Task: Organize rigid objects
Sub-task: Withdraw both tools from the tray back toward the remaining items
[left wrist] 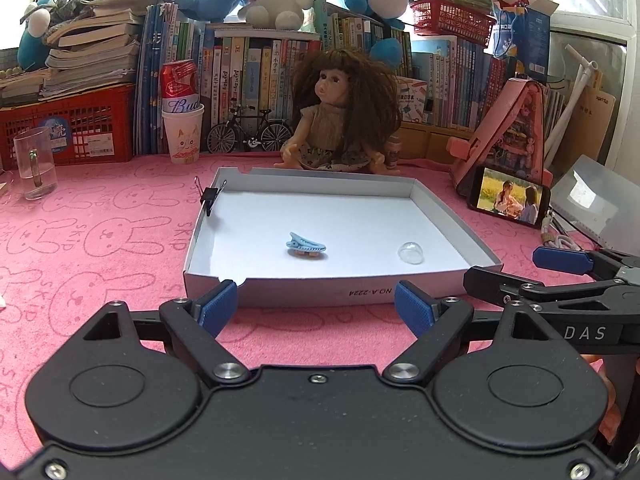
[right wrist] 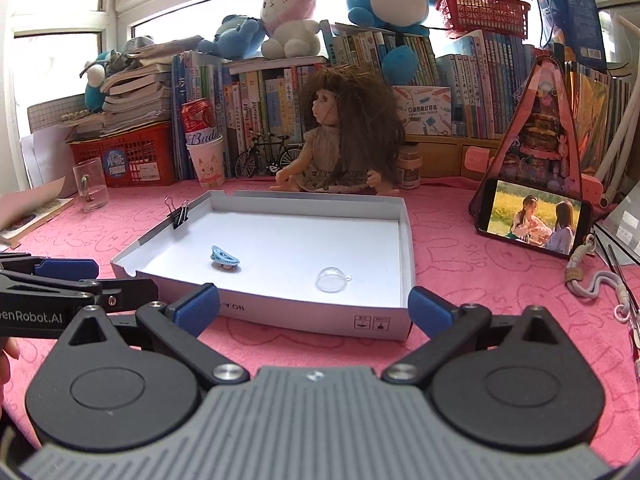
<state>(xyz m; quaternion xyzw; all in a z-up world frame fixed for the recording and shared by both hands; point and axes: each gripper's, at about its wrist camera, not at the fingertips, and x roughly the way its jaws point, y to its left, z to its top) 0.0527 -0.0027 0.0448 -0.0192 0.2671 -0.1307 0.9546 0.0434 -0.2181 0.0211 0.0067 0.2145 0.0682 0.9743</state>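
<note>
A shallow white cardboard tray (left wrist: 332,292) (right wrist: 384,322) lies on the pink cloth. Inside it rest a small blue hair clip (left wrist: 306,245) (right wrist: 225,258) and a clear plastic dome (left wrist: 411,252) (right wrist: 331,279). A black binder clip (left wrist: 209,197) (right wrist: 180,214) grips the tray's left wall. My left gripper (left wrist: 316,306) hovers just in front of the tray's near wall, open, with nothing between its blue pads. My right gripper (right wrist: 314,310) is also open and empty, facing the tray's near right corner. Each gripper shows at the edge of the other's view.
A doll (left wrist: 340,120) (right wrist: 344,140) sits behind the tray. A glass mug (left wrist: 35,162), a paper cup with a can (left wrist: 182,136), a model bicycle (left wrist: 248,132), a phone (right wrist: 536,222) on a pink stand, a cord (right wrist: 592,284), books and plush toys crowd the back.
</note>
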